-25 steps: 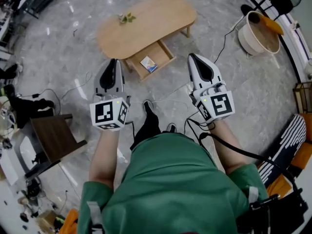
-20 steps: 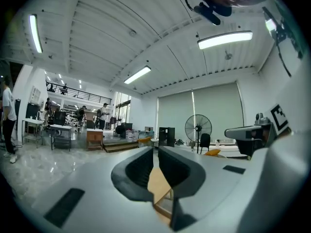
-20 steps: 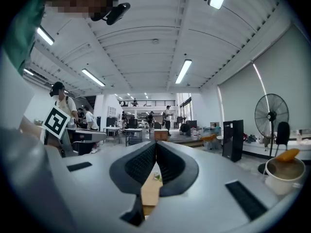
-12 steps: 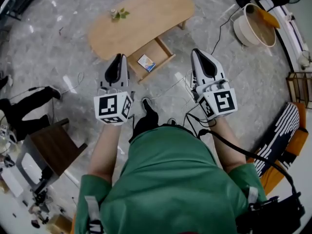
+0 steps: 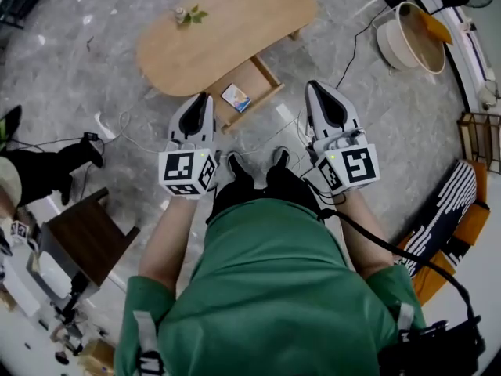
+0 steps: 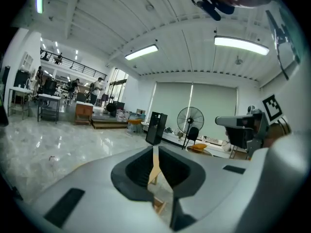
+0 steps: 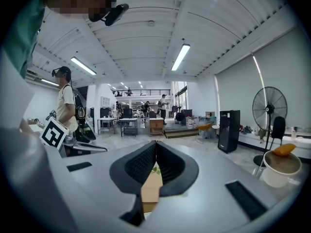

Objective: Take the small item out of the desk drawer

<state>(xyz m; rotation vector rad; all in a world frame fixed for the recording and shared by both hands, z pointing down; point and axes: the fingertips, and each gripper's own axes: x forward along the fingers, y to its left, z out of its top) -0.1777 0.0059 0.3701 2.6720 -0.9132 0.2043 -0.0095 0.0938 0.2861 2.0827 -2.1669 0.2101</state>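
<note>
Looking steeply down past a green top (image 5: 274,288), with both arms stretched forward over a grey marbled floor (image 5: 117,69).

Left hand-held gripper (image 5: 204,96): aimed at the near edge of the wooden surface (image 5: 235,30). Jaws pressed together tip to tip, gripping nothing. Topped at the wrist end by a cube (image 5: 188,175) of black-and-white square markers, with no letters on it.

Right hand-held gripper (image 5: 312,85): level with the left one and well apart from it, pointing the same way. Jaws likewise closed and empty, showing only a sliver of pale wood through the slit behind the tips. Fitted with its own marker cube (image 5: 350,168), trailing a black cable (image 5: 391,245).

Drawer (image 5: 257,81): pulled open from under the near side of the surface, lying between the two closed tips and just beyond them.

Small item (image 5: 236,98): flat, white and blue, resting inside the drawer toward its left end. Touched by neither tool; print too small to read.

Plant sprig (image 5: 188,14): standing on the far left part of the surface.

Round pale tub (image 5: 411,34): on the floor well to the right, holding something orange.

Dark side table (image 5: 90,225): on the floor at lower left.

In the left gripper view: a standing fan (image 6: 189,121) and a black tower unit (image 6: 156,127) across the hall. No legible writing in any view.
</note>
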